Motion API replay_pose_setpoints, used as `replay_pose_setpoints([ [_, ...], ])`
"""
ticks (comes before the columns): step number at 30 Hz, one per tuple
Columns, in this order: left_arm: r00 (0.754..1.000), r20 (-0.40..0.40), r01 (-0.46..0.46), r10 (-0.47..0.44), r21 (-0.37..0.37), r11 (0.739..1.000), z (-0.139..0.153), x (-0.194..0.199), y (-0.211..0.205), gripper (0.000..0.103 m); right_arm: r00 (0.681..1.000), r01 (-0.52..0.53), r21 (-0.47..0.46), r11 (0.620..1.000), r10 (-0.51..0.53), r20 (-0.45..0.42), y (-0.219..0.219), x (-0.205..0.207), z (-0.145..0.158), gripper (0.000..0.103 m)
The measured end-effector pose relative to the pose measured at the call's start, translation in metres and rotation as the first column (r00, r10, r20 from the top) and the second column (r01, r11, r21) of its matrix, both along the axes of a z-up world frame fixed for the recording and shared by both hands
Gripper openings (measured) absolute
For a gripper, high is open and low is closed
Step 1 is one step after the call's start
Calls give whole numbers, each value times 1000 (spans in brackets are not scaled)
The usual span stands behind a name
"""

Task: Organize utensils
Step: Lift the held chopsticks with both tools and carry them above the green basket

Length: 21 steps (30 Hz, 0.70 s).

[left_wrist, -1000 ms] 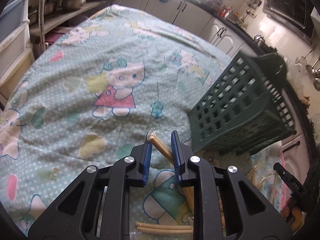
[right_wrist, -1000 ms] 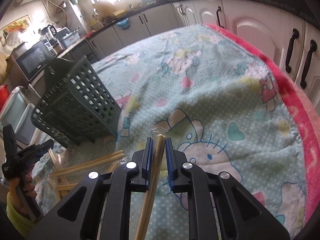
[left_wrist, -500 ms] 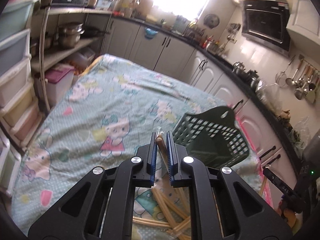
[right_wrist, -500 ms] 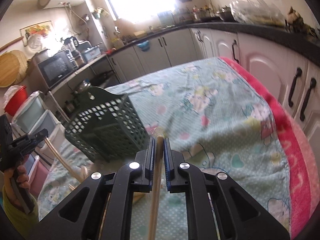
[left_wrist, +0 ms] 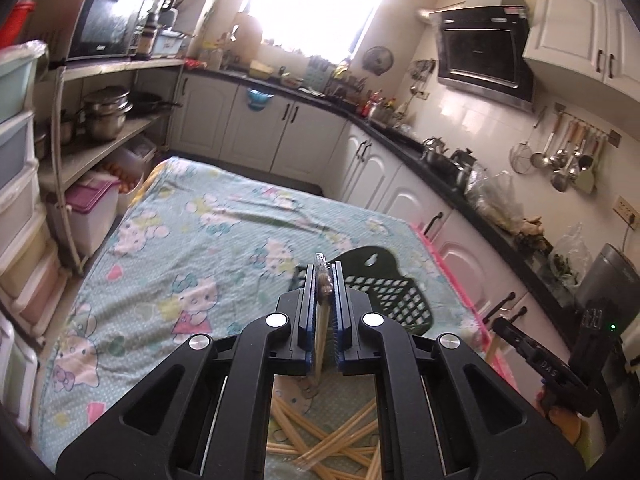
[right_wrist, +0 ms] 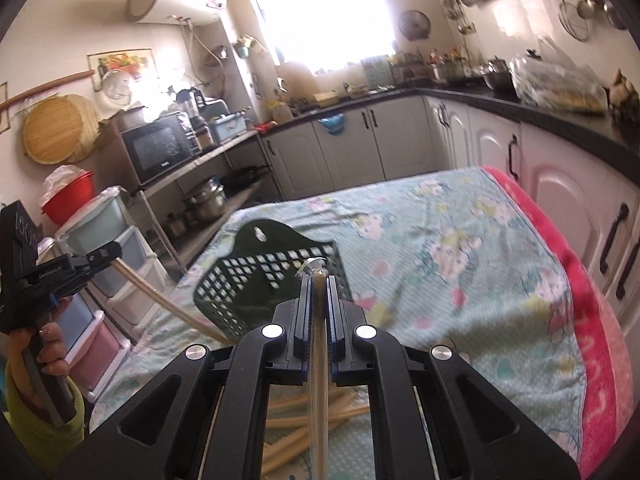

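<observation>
Two hand-held grippers are in view, each closed on a wrapped pair of chopsticks.

Left wrist view:
- The left hand-held gripper [left_wrist: 324,280] is clamped on a chopstick pair [left_wrist: 322,300]. The pair runs along the gap between the blue pads, and its tip, in clear wrapping, protrudes just past the fingertips.
- The green basket [left_wrist: 384,296] stands on the counter [left_wrist: 200,240], which is covered by a cartoon-print cloth. The basket lies directly beyond the left fingertips and slightly to their right, with its open top facing the camera.
- The loose chopsticks [left_wrist: 320,444] lie crossed on the cloth on the near side of the basket, below the gripper body.
- The right hand-held gripper [left_wrist: 505,328] appears to the right of the basket, past the pink edge of the cloth. Its grip state cannot be determined in this view.

Right wrist view:
- The right hand-held gripper [right_wrist: 318,280] is clamped on a second chopstick pair [right_wrist: 319,360]. The pair runs lengthwise between the pads, and its wrapped tip protrudes just past the fingertips.
- The green basket [right_wrist: 256,284] lies directly beyond the fingertips and to their left, with its perforated walls and hanging tab visible.
- The loose chopsticks [right_wrist: 296,432] lie on the cloth on the near side of the basket, below the gripper body.
- The left hand-held gripper [right_wrist: 108,255] is to the left of the basket, raised above the counter [right_wrist: 460,280]. It holds its chopstick pair [right_wrist: 168,302], which slopes down toward the lower left corner of the basket.
</observation>
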<state>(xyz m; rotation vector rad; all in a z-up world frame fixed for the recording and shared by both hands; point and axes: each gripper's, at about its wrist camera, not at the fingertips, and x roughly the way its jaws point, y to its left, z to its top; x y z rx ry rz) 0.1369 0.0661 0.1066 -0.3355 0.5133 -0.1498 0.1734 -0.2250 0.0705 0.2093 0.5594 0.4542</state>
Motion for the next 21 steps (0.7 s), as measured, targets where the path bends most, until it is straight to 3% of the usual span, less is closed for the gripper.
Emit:
replay_pose_setpoints([
  [10,992,97,75,-78,33,997,39,-2,-26,4,992,-27,20,999,25,124,17,4,40,7],
  [21,985,147,87,-94,56,995,66,6,-34,4,971,-39,43,998,28,236,28,19,81,6],
])
